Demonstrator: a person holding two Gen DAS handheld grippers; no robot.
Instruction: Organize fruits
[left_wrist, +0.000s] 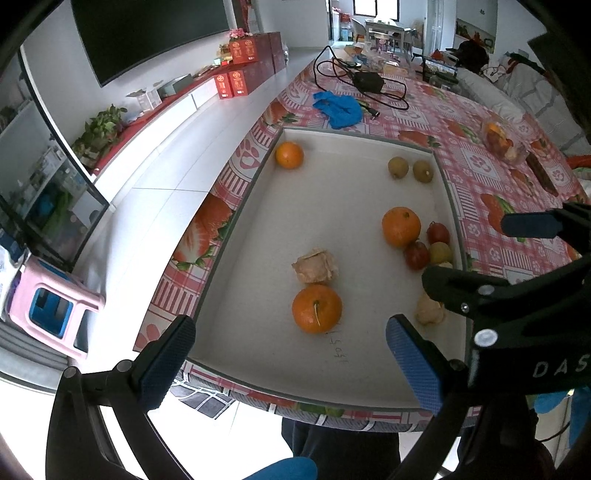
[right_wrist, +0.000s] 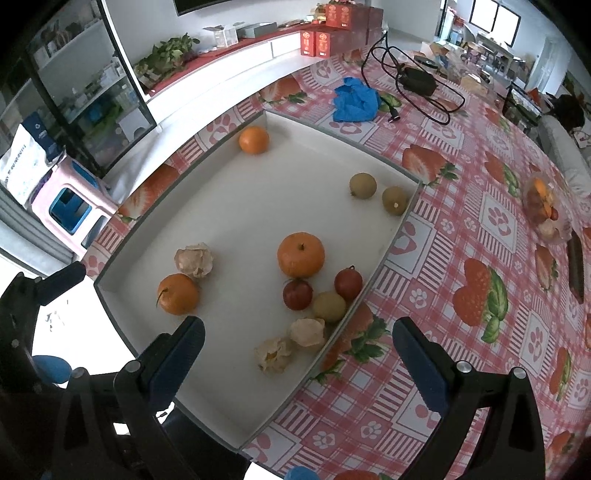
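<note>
A shallow white tray (left_wrist: 258, 206) (right_wrist: 236, 206) on the tablecloth holds loose fruit. Three oranges lie in it: one in the far corner (left_wrist: 289, 155) (right_wrist: 253, 139), one mid-right (left_wrist: 401, 226) (right_wrist: 301, 254), one near (left_wrist: 317, 308) (right_wrist: 178, 294). Two brown round fruits (left_wrist: 398, 167) (right_wrist: 363, 185) sit at the far right. Small red and yellow fruits (left_wrist: 428, 247) (right_wrist: 321, 293) cluster by the right wall. Papery husked fruits (left_wrist: 315, 266) (right_wrist: 194, 260) lie among them. My left gripper (left_wrist: 291, 363) hangs open over the tray's near edge. My right gripper (right_wrist: 299, 360) is open above the near right corner.
A blue cloth (left_wrist: 338, 107) (right_wrist: 355, 99) and a black cable with adapter (left_wrist: 365, 81) (right_wrist: 417, 79) lie beyond the tray. A clear container of fruit (left_wrist: 504, 142) (right_wrist: 546, 210) stands at the right. A pink stool (left_wrist: 51, 306) is on the floor left.
</note>
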